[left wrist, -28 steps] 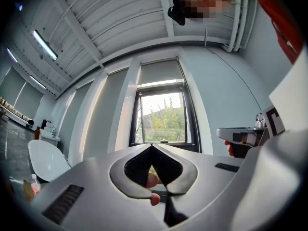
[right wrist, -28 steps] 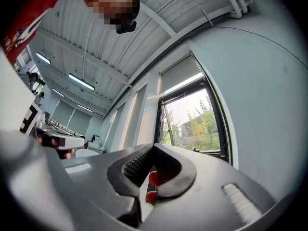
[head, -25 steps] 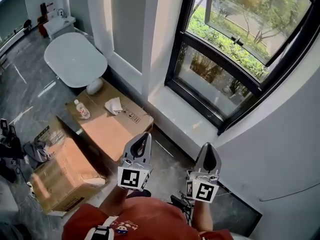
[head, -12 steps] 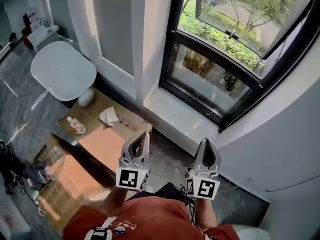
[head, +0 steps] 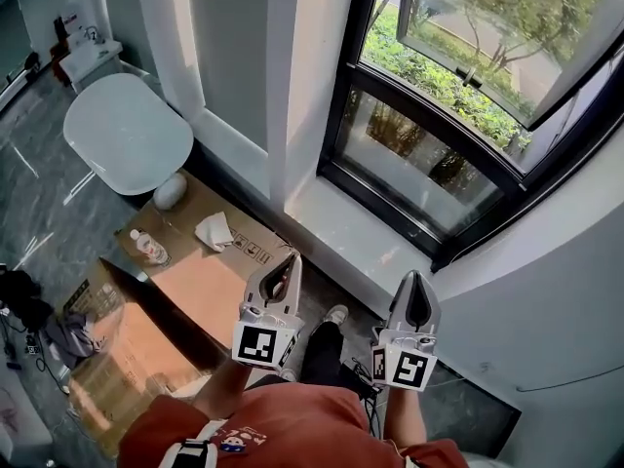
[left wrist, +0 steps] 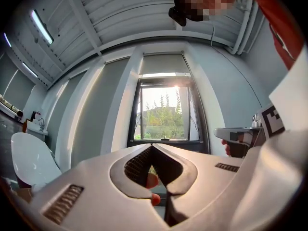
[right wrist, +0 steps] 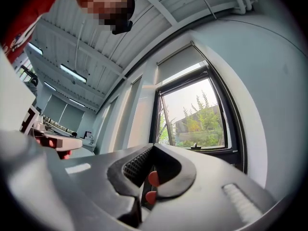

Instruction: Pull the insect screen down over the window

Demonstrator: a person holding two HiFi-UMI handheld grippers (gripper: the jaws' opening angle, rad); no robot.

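Left gripper (head: 292, 259) jaws pressed together, nothing between them, tips aimed at the window (head: 429, 154) and well short of it; right gripper (head: 417, 277) likewise closed and empty, also facing the window, touching nothing; both held low in front of the person's red shirt (head: 292, 427); insect screen (left wrist: 164, 64) appears to be the grey sheet across the window's top, though I cannot be sure it is the screen; it covers only the upper band, with the glass below it bare and trees showing through; black window frame, upper sash (head: 487, 27) swung outward, small handle (head: 475, 79) on its lower edge; white sill (head: 361, 237) just below the window; one shoe (head: 336, 315) on the grey floor near the sill, between the two grippers; cardboard boxes (head: 210, 276) left of the window, against the wall; on top of them a clear bottle (head: 151, 249) and a crumpled white cloth (head: 213, 230); white oval table (head: 127, 135) farther left of the window, beyond the boxes.
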